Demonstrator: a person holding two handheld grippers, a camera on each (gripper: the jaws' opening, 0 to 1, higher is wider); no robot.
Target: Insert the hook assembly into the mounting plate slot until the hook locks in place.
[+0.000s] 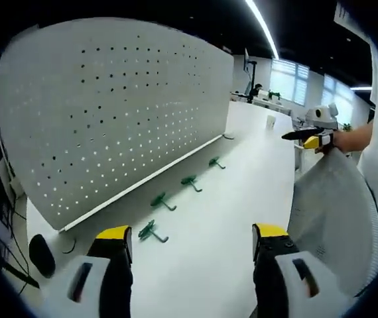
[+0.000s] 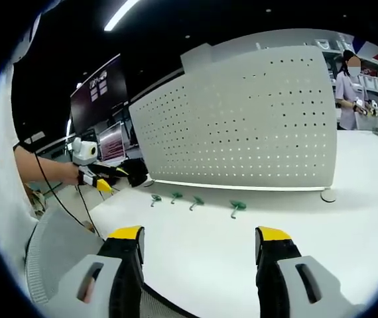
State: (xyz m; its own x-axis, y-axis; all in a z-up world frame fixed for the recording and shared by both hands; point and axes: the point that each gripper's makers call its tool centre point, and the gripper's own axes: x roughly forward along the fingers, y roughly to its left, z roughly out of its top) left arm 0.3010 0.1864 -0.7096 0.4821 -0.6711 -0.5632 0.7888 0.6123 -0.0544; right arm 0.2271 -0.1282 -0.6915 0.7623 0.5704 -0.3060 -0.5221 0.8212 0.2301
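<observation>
Our left tongs [image 1: 192, 248] and right tongs [image 2: 199, 248] gape empty above the tabletop [image 1: 242, 172]. At eleven o'clock lie four green hooks [image 1: 152, 231], below the pegboard [image 1: 109, 106]. No hook is picked yet; we must reach and grip one.

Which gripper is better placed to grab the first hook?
Probably the left gripper: its open jaws sit close to the nearest green hook. From the right gripper, the hooks lie farther off.

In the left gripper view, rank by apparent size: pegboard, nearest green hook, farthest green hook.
1. Pegboard, by far the largest.
2. Nearest green hook.
3. Farthest green hook.
The hooks probably match in real size; nearness to the camera makes the closer one look bigger.
</observation>
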